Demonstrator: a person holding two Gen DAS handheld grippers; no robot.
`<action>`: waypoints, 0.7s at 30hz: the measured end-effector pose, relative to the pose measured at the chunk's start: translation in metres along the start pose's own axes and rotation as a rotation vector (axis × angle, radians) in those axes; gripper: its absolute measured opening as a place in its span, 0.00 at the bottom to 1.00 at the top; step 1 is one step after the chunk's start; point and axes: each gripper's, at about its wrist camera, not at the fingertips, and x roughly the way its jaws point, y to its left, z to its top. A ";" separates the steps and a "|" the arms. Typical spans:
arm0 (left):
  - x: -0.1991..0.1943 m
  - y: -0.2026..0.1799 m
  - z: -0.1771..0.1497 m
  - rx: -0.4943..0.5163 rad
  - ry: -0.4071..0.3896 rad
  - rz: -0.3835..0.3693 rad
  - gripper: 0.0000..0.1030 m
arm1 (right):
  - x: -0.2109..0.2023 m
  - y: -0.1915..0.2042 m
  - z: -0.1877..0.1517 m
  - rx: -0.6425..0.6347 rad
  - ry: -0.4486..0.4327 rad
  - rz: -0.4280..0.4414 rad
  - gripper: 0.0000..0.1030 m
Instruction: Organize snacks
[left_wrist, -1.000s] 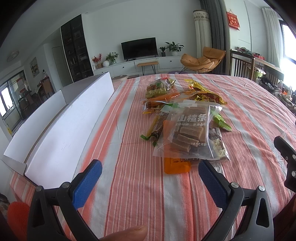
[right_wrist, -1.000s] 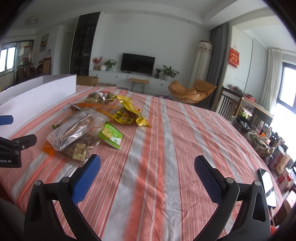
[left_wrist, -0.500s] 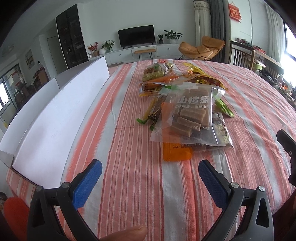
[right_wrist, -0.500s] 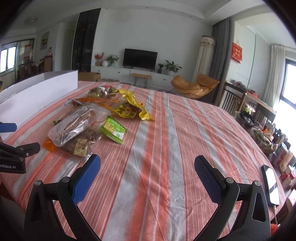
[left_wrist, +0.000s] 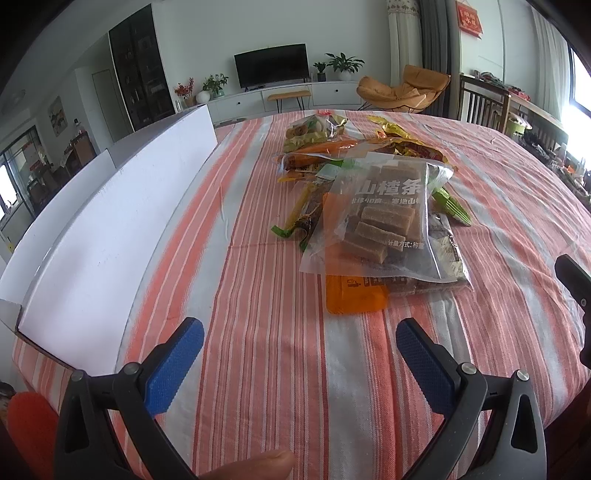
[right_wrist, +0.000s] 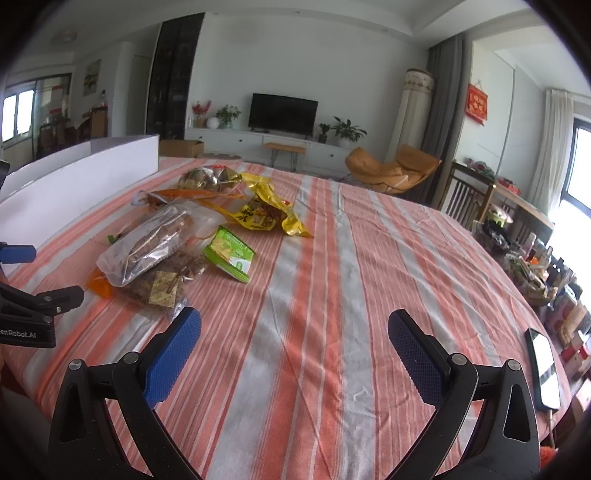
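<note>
Ahead of the left gripper (left_wrist: 300, 341), whose jaws stand spread wide and empty, the heap of snacks lies on the striped desk (left_wrist: 258, 369), slightly toward the right jaw. Nearest is an orange packet (left_wrist: 354, 299), sticking out from under a clear bag of brown bars (left_wrist: 380, 221) that tops the heap. A green packet (left_wrist: 452, 205) pokes out on the right-jaw side, and beyond the bag lie a yellow wrapper (left_wrist: 402, 142) and a bag of round sweets (left_wrist: 314, 131). A white box (left_wrist: 110, 221) runs along the desk edge off the left jaw. A fingertip (left_wrist: 251, 467) shows at the bottom edge.

The right gripper (right_wrist: 294, 334) also has its jaws released, with only bare cloth between them. From it the heap sits ahead and beyond the left jaw: the clear bag (right_wrist: 147, 243), a dark packet of nuts (right_wrist: 162, 288) just before the left jaw's tip, the green packet (right_wrist: 231, 253) nearer the middle. A phone (right_wrist: 543, 365) lies outside the right jaw at the desk edge.
</note>
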 end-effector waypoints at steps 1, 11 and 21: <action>0.001 0.000 0.000 0.000 0.002 -0.001 1.00 | 0.000 0.000 0.000 -0.001 0.001 0.000 0.99; 0.011 0.003 -0.002 -0.016 0.039 -0.013 1.00 | 0.006 0.001 0.000 -0.005 0.021 0.013 0.99; 0.025 0.007 -0.005 -0.018 0.093 -0.004 1.00 | 0.022 -0.027 -0.006 0.151 0.119 0.052 0.99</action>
